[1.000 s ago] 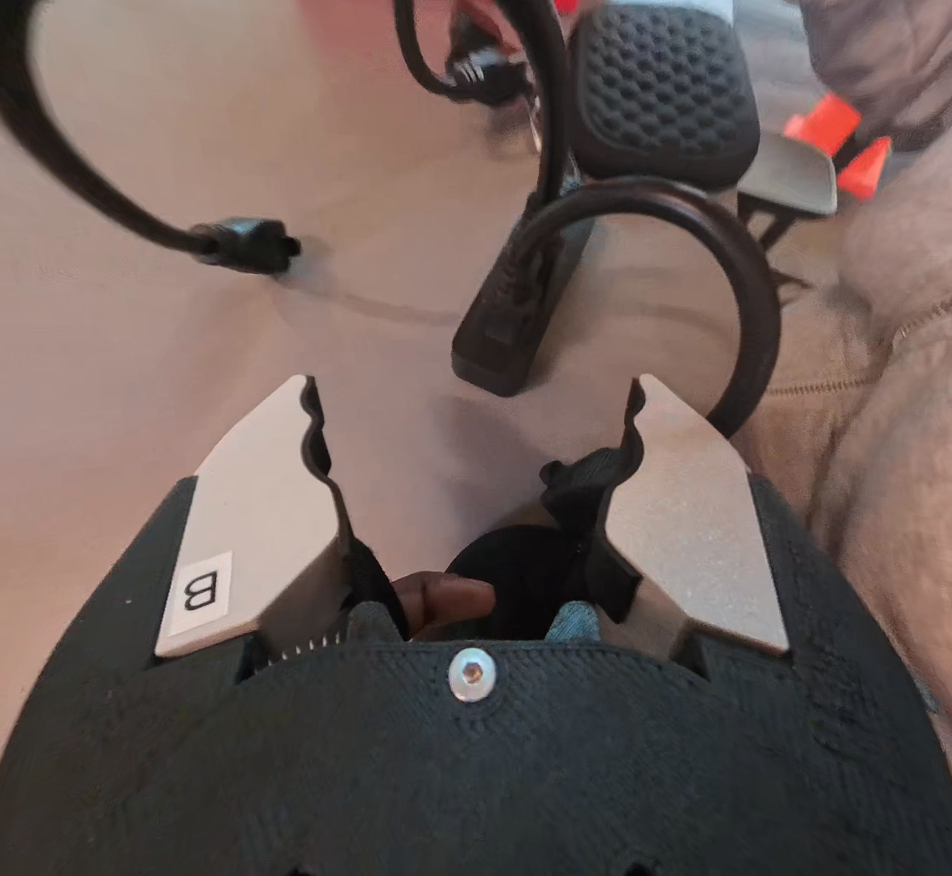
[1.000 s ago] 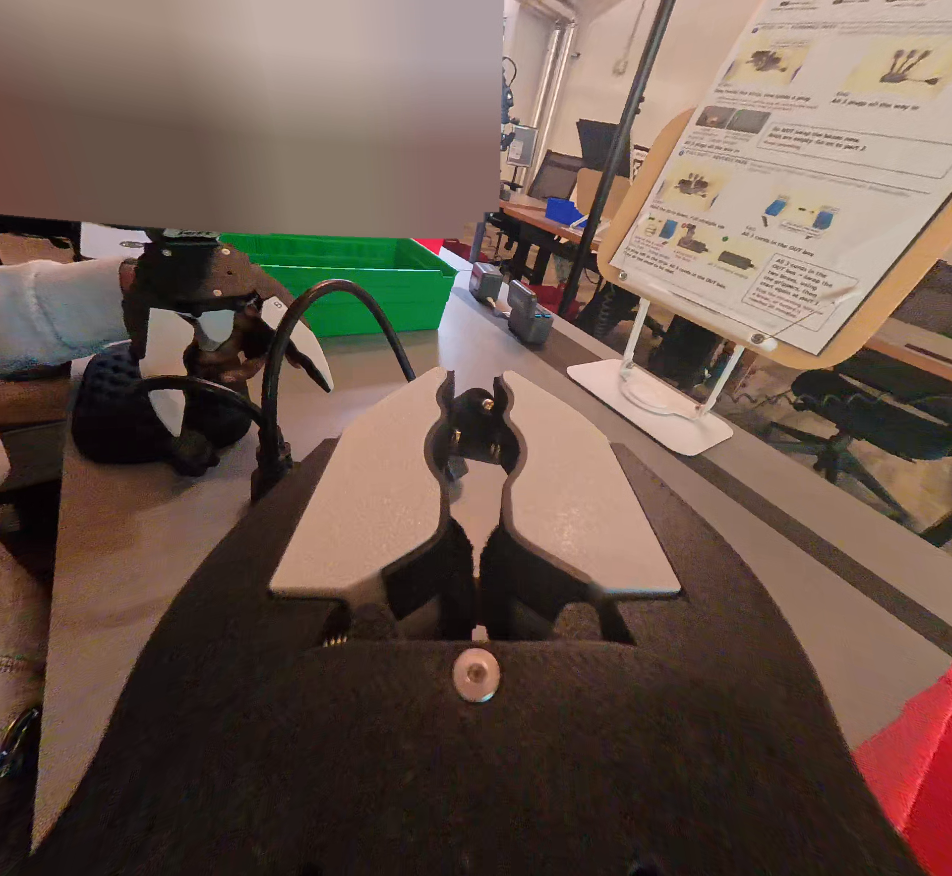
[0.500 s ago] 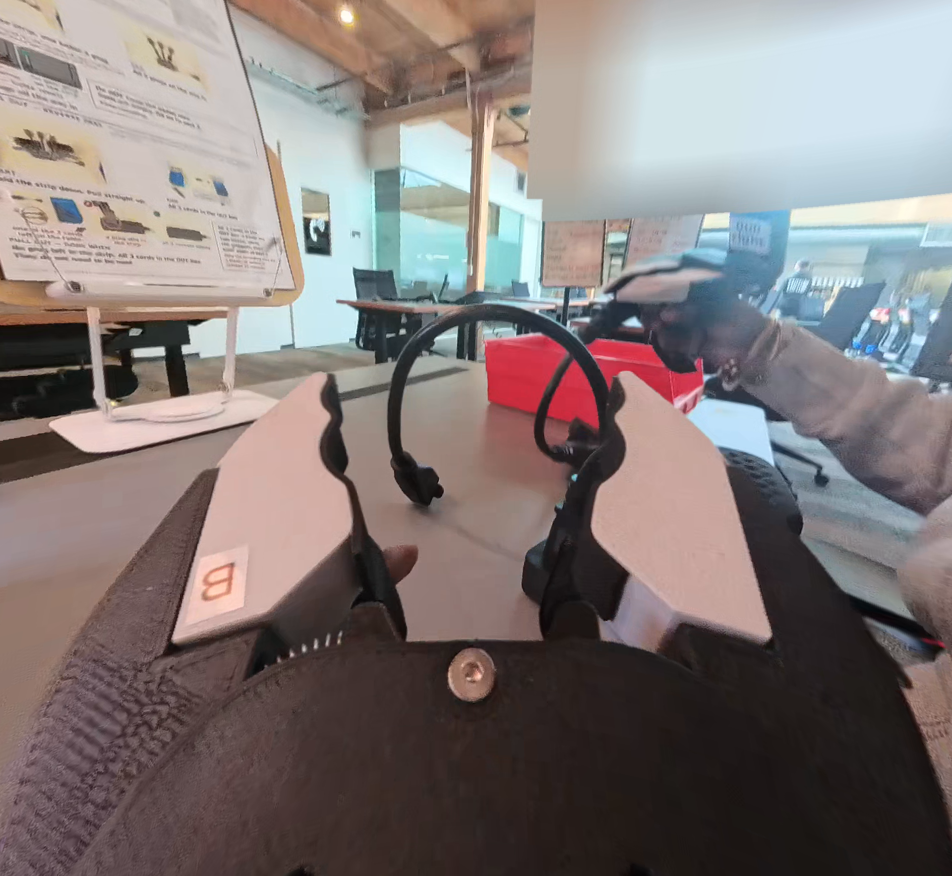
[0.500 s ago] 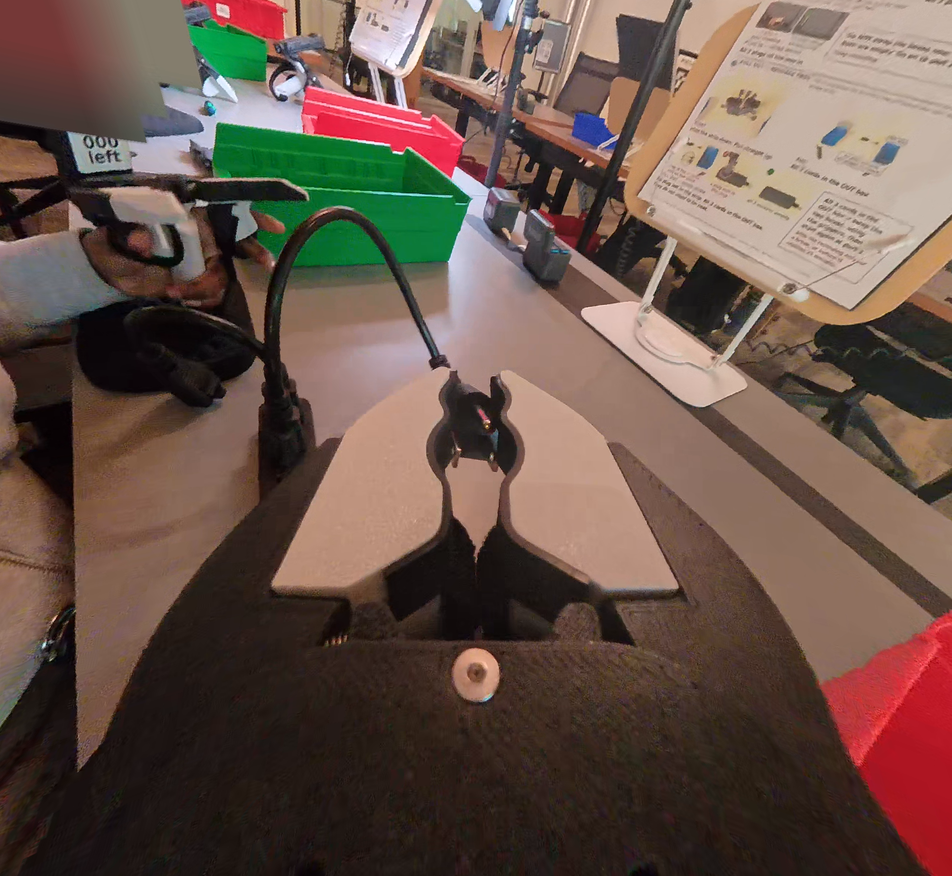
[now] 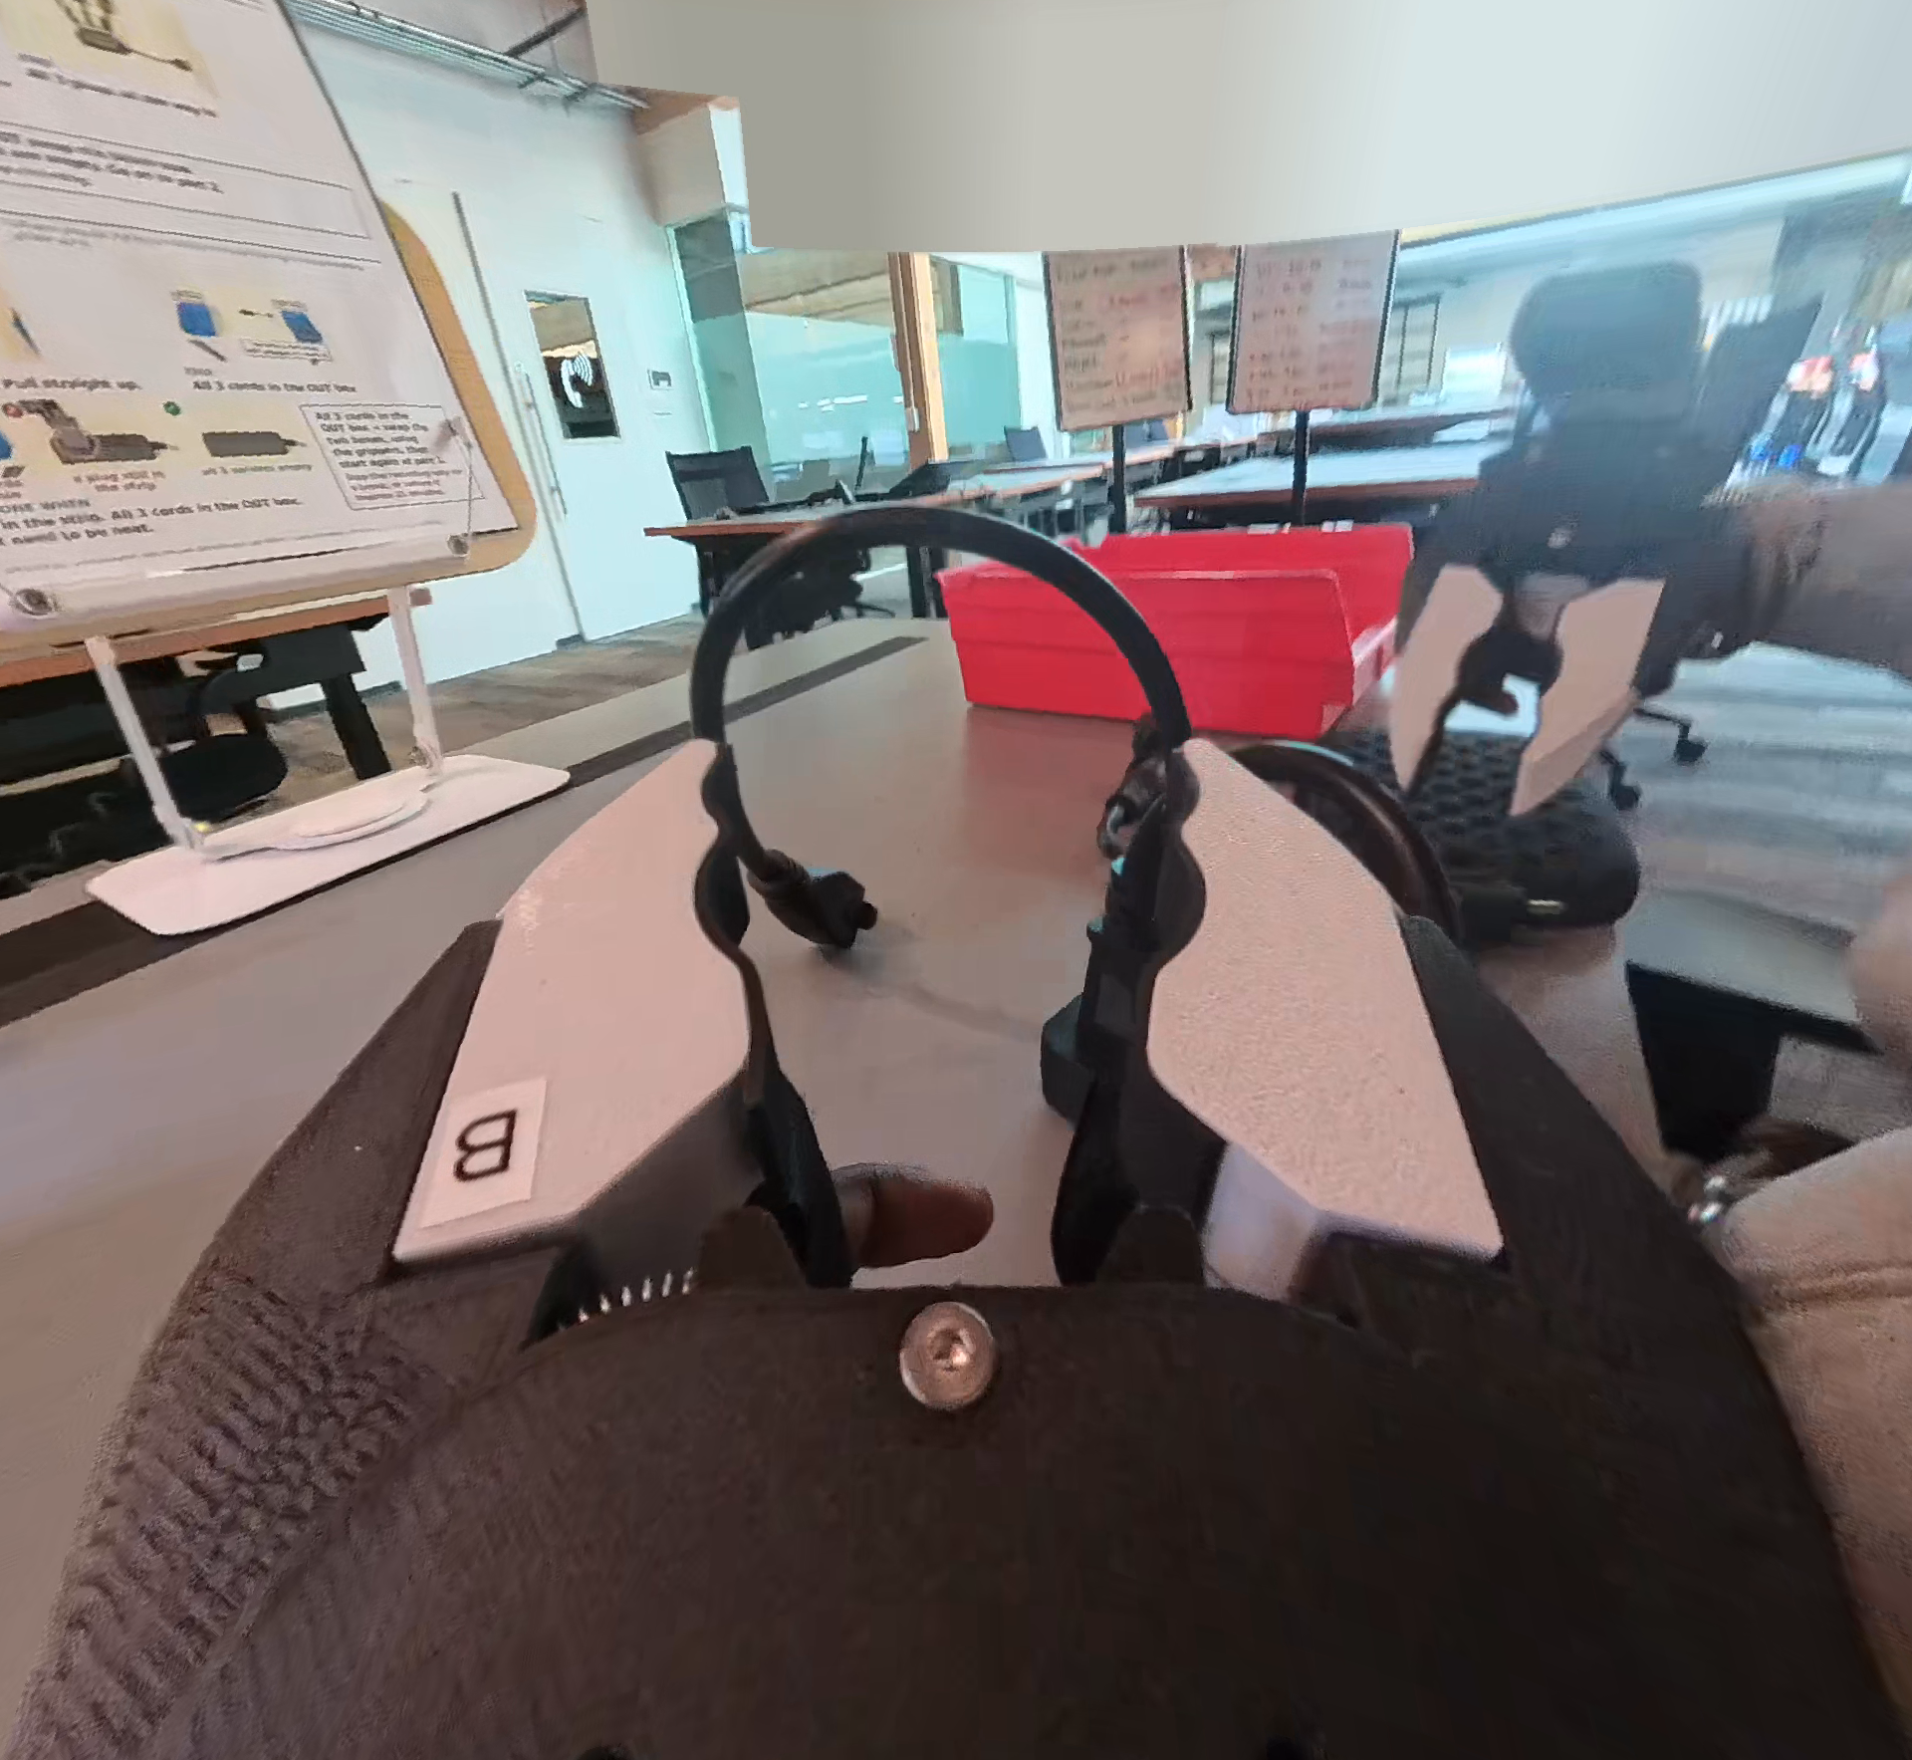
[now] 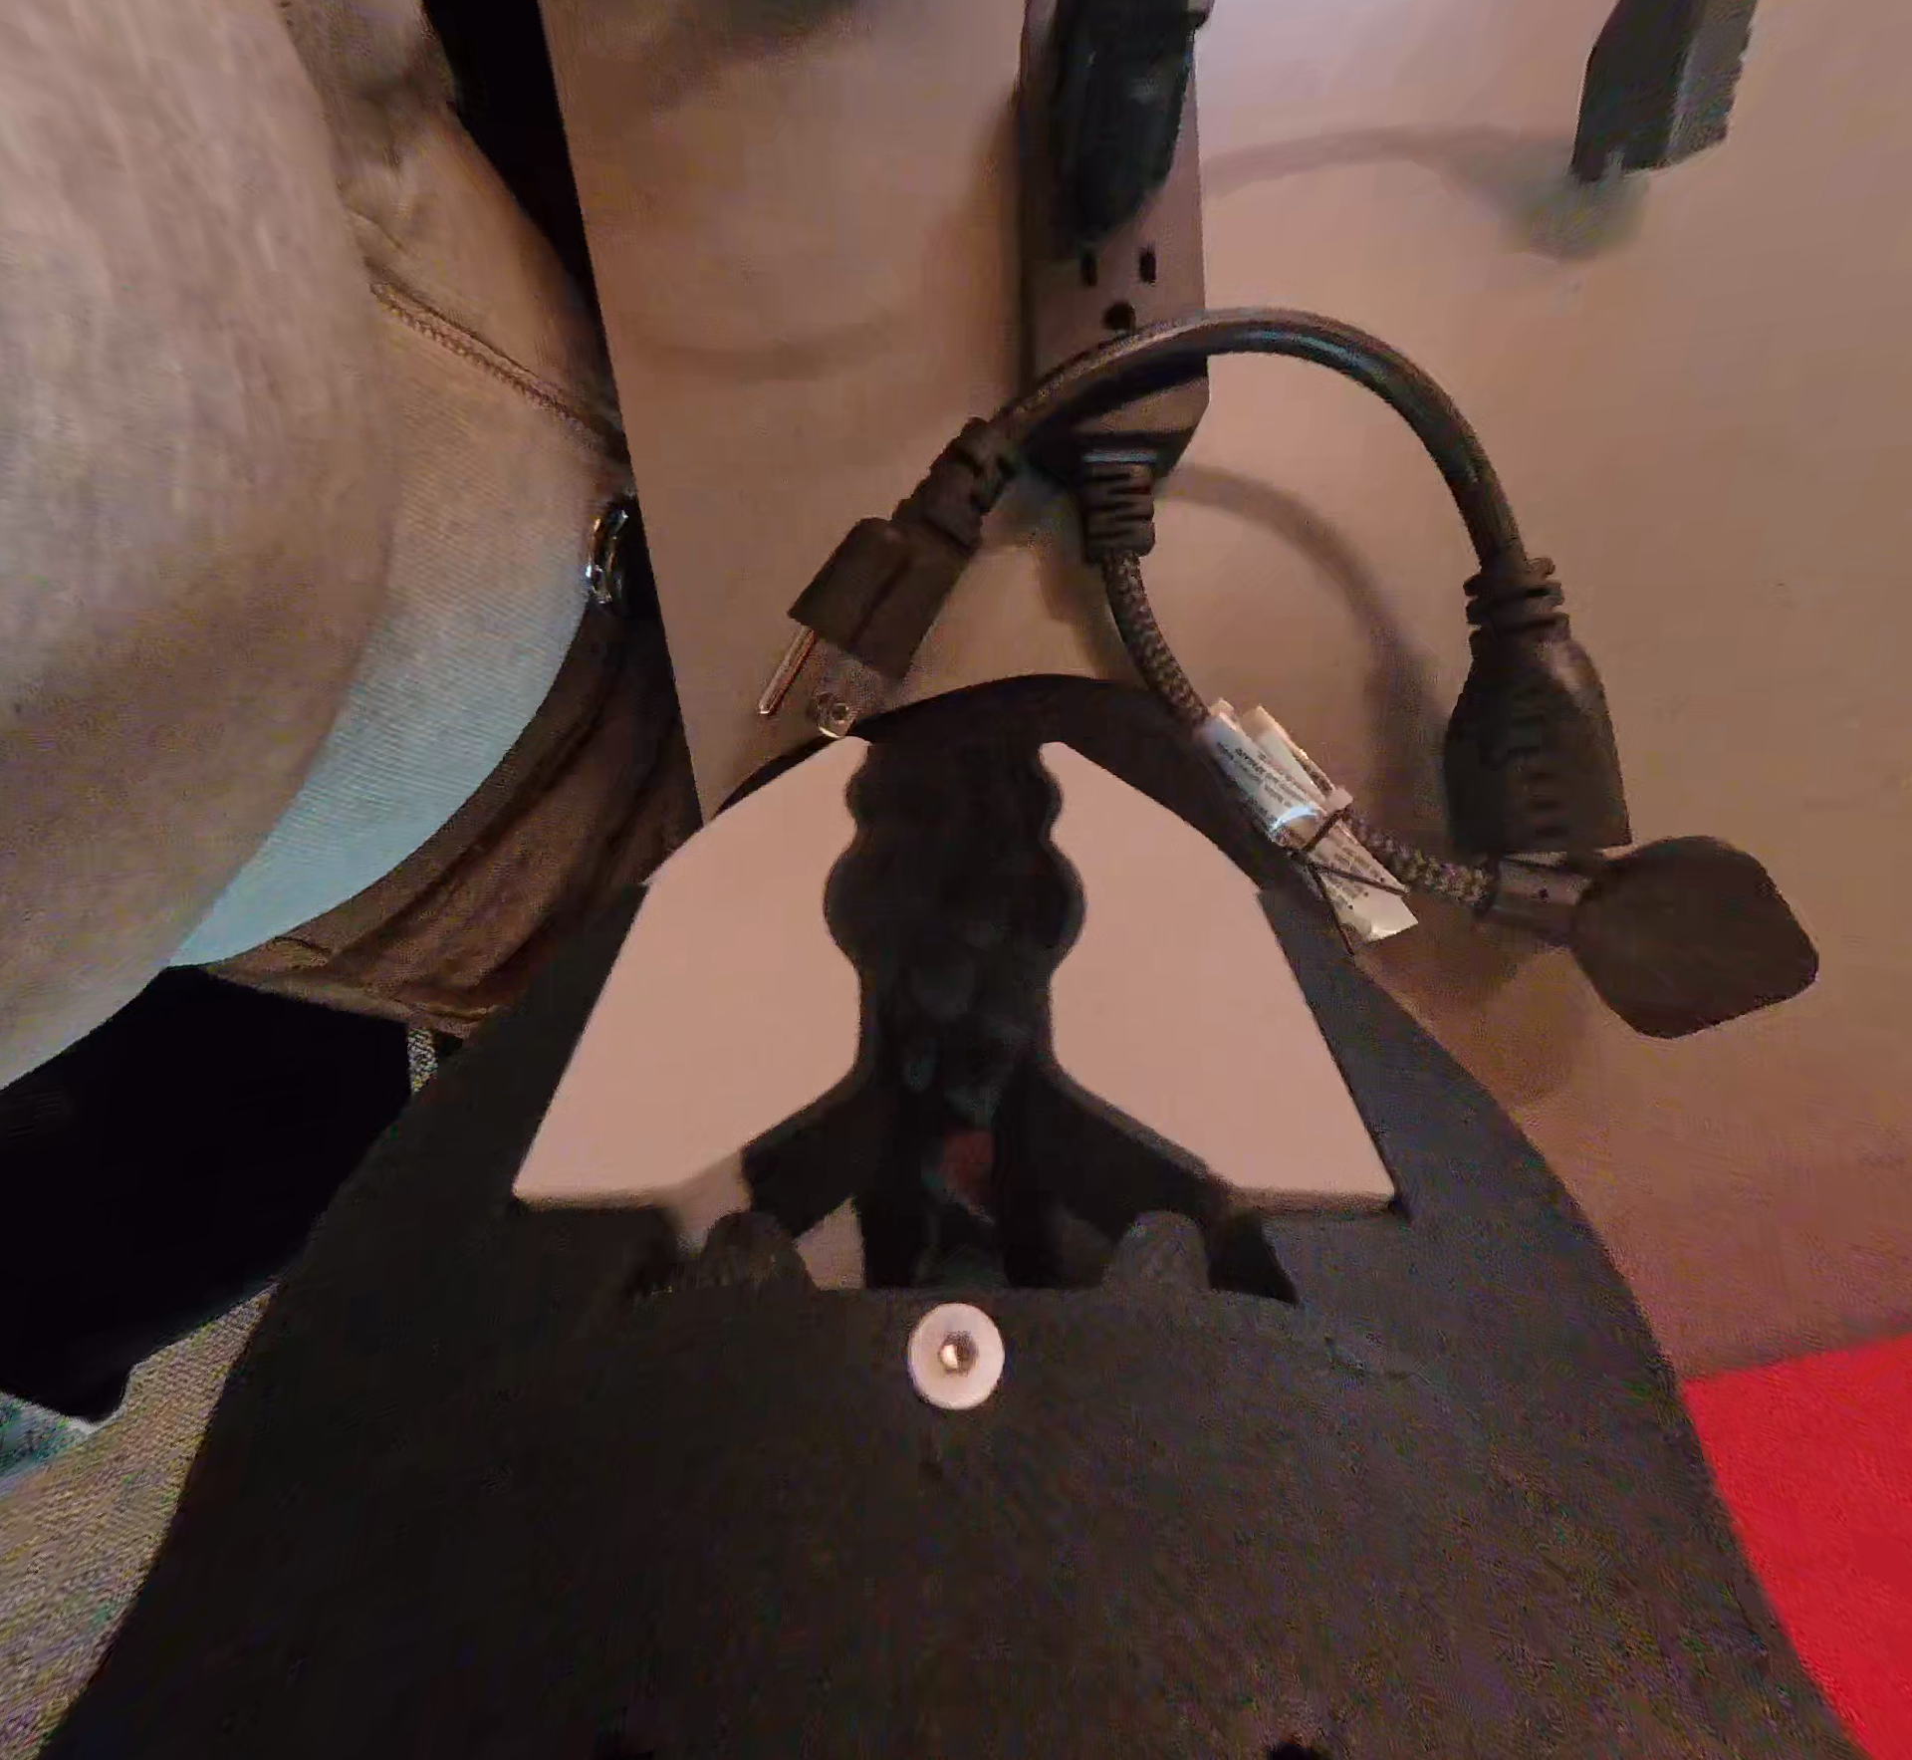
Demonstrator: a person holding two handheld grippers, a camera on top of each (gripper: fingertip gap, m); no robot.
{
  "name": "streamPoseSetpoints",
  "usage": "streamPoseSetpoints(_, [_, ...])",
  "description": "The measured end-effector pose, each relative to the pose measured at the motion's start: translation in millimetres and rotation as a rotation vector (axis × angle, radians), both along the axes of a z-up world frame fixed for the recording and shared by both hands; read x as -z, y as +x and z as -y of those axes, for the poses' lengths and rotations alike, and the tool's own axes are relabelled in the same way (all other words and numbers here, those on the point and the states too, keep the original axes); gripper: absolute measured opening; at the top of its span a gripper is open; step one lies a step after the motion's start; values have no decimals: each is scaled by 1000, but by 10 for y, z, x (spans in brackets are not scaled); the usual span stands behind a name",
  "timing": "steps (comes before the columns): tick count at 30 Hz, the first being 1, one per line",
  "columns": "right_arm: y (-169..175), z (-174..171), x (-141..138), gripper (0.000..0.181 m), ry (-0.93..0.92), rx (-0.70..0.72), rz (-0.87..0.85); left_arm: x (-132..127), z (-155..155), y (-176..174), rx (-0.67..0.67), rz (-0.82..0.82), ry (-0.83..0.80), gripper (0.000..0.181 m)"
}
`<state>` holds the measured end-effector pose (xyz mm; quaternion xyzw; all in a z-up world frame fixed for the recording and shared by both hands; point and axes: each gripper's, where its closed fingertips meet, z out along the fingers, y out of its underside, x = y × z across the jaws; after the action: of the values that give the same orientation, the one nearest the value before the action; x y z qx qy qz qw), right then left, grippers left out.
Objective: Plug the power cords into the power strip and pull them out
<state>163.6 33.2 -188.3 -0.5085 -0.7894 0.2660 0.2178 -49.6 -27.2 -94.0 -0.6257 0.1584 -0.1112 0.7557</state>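
In the left wrist view my left gripper (image 5: 947, 779) is open, low over the grey table (image 5: 931, 1038). A black cord (image 5: 931, 531) arches ahead of it. The cord's loose connector (image 5: 817, 903) lies on the table and its plug (image 5: 1138, 810) stands in the power strip (image 5: 1076, 1048), beside my right-hand finger (image 5: 1293, 986). In the right wrist view my right gripper (image 6: 957, 748) points down at the table, open. A black three-prong plug (image 6: 869, 593) sits just ahead of its fingertips, clear of the pads. Its cord (image 6: 1345, 355) loops over the grey power strip (image 6: 1117, 282) to a connector (image 6: 1531, 738).
A red bin (image 5: 1169, 634) stands behind the cords and an instruction board on a white stand (image 5: 207, 262) at the left. A black honeycomb pad (image 5: 1500, 820) lies at the right. The strip's braided cable (image 6: 1148, 634) ends in a flat plug (image 6: 1697, 934). A person's clothing (image 6: 207, 365) borders the table edge.
My right gripper tipped down toward the table and its jaws opened; the three-prong plug it held has left the grasp. My left jaws narrowed but stay open.
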Motion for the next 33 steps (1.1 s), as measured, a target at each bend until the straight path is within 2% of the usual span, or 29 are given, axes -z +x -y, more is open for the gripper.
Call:
streamPoseSetpoints(2, [-110,28,-81,59,-41,57,-37,58,-37,49,-12,-56,-24,76])
streamPoseSetpoints(3, [-206,78,-158,67,-81,83,-81,79,-54,59,-21,-75,-34,75])
streamPoseSetpoints(5, [-389,200,-249,70,-176,136,-118,113,-81,71,-36,-100,-51,73])
streamPoseSetpoints(7, [-450,302,-133,64,-220,163,-12,129,-94,66,-44,-103,-60,71])
streamPoseSetpoints(12, [-498,312,348,58,-123,190,153,72,-77,-21,-56,-31,-36,71])
streamPoseSetpoints(14, [-549,328,336,32,-80,147,115,54,-69,-53,-53,2,-31,71])
streamPoseSetpoints(16, [-581,231,275,30,23,125,83,32,-59,-79,-51,28,-22,71])
streamPoseSetpoints(19, [-691,-56,-141,28,201,140,-111,24,-50,-85,-38,45,-20,71])
streamPoseSetpoints(20, [-710,-185,-351,23,255,163,-188,25,-51,-86,-39,47,-21,71])
streamPoseSetpoints(24, [-668,-598,-1344,22,381,267,-562,38,-54,-64,-32,34,-27,71])
streamPoseSetpoints(26, [-552,-810,-1708,22,486,326,-681,42,-56,-58,-32,29,-28,71])
streamPoseSetpoints(29, [-251,-1236,-1964,21,706,477,-686,40,-51,-53,-29,27,-26,71])
streamPoseSetpoints(31, [3,-1507,-1954,22,816,572,-603,41,-50,-51,-28,26,-26,71])
streamPoseSetpoints(33, [266,-1760,-1826,22,870,653,-492,44,-50,-47,-28,24,-27,71])
